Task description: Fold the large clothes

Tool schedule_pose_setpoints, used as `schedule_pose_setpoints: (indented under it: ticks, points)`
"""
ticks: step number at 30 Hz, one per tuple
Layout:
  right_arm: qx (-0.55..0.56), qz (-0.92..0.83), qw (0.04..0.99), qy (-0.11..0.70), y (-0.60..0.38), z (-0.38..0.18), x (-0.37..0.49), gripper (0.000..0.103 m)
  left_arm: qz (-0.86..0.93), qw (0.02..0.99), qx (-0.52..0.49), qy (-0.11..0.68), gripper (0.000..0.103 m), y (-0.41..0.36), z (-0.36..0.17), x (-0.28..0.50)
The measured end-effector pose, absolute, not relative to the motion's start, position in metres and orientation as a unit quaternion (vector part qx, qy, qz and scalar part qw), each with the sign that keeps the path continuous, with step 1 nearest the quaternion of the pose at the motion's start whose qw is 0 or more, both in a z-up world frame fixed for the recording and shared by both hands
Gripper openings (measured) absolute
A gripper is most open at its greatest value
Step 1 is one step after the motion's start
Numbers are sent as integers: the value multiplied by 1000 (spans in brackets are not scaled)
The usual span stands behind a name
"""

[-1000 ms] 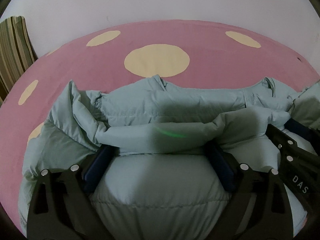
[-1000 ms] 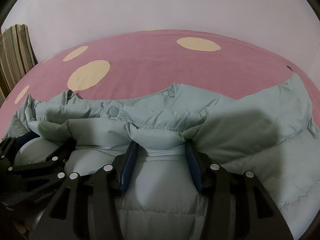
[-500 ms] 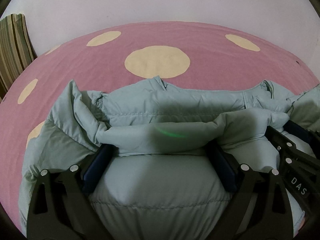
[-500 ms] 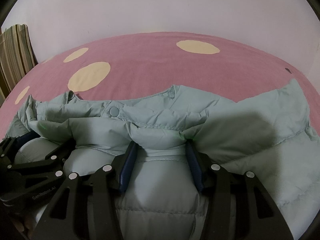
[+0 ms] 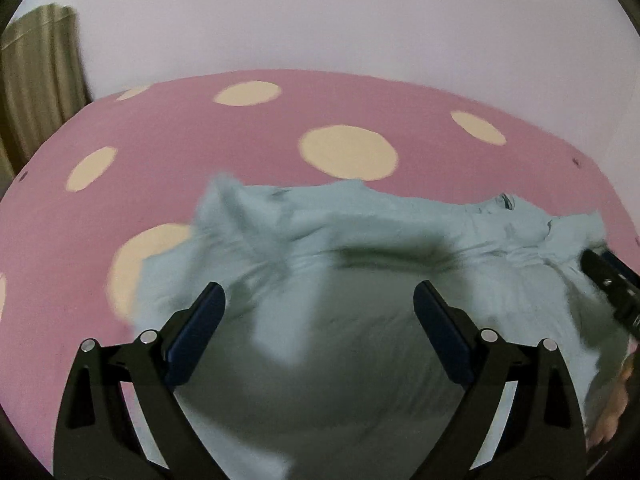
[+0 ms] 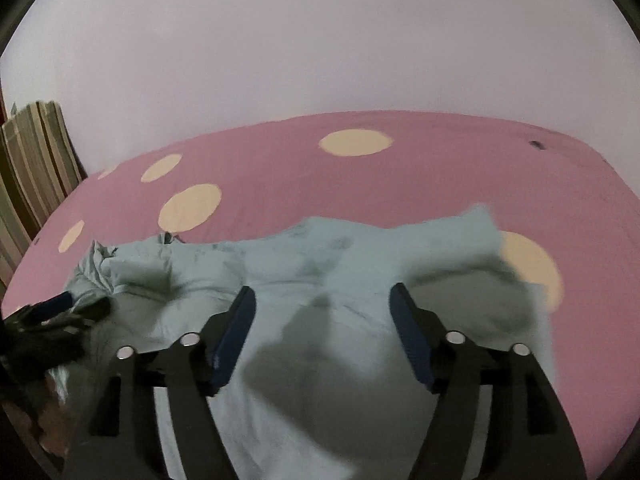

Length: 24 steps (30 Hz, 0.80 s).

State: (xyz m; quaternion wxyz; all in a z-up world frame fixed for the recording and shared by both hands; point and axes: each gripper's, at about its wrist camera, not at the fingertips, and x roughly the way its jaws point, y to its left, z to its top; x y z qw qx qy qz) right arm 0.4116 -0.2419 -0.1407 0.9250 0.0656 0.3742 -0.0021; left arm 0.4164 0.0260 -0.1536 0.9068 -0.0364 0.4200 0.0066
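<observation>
Pink bedsheet [image 5: 168, 128]; only the right view shows jacket's [image 6: 320, 272] right edge.

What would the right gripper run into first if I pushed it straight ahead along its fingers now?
Most likely the light green puffer jacket: the right gripper, jaws opening with nothing pinched between them, points down at the jacket's folded bulk. Beyond it lies the pink dotted bedsheet. Blur makes the depth uncertain.

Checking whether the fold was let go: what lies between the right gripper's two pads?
Nothing is pinched. In the right wrist view the right gripper is opening, its pads clear of the pale green padded jacket, which lies on the pink spotted sheet beyond.
</observation>
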Motion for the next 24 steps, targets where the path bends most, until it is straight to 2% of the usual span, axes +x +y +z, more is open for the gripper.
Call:
schedule_pose_setpoints:
  ticks: [5,12,21,24]
  points:
    - [77,-34,918,387,-291,-138,377,74,43,906,-59,417,95,74,-148,377]
    - [140,-33,896,420,-345,-155,348,74,32,883,-155,442,95,133,-161,340]
    - [200,-18,868,455,-364,-184,356,75,-8,867,-166,470,95,130,-184,351]
    - [213,-11,862,461,-369,-192,360,79,-29,861,-169,479,95,125,-192,362]
